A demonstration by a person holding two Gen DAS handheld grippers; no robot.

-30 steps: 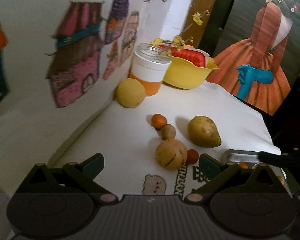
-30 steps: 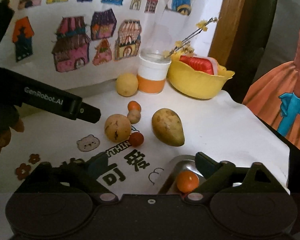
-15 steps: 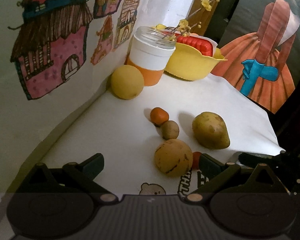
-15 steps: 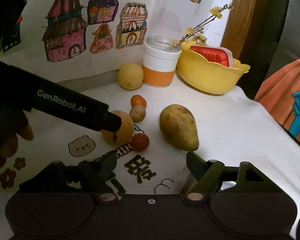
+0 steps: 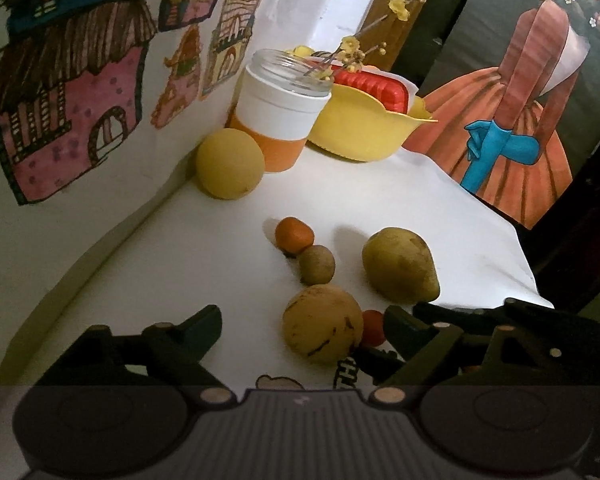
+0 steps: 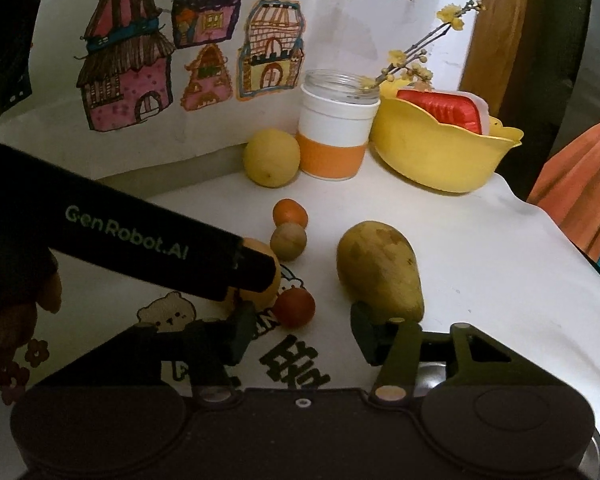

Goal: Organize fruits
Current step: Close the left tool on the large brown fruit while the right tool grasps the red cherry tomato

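Note:
Loose fruit lies on the white tablecloth. A speckled round fruit (image 5: 322, 322) sits between the fingers of my open left gripper (image 5: 302, 324), close to its right finger; no contact shows. A small red fruit (image 5: 372, 326) touches that fruit. My right gripper (image 6: 304, 332) is open, with the same small red fruit (image 6: 295, 307) just ahead of its gap. A mango (image 6: 380, 270) lies by the right gripper's right finger. A small brown fruit (image 6: 288, 242) and a small orange fruit (image 6: 290, 213) lie further back. The left tool hides most of the speckled fruit (image 6: 274, 280).
A yellow round fruit (image 6: 272, 157), a glass jar with an orange band (image 6: 336, 132) and a yellow bowl (image 6: 440, 152) holding a red pack stand against the back wall. A metal tray's rim (image 6: 432, 376) shows under the right gripper. The table edge drops off at right.
Both grippers have moved forward to the fruit. The left one now straddles the speckled fruit. The right one has left the metal tray with its orange and come up to the small red fruit.

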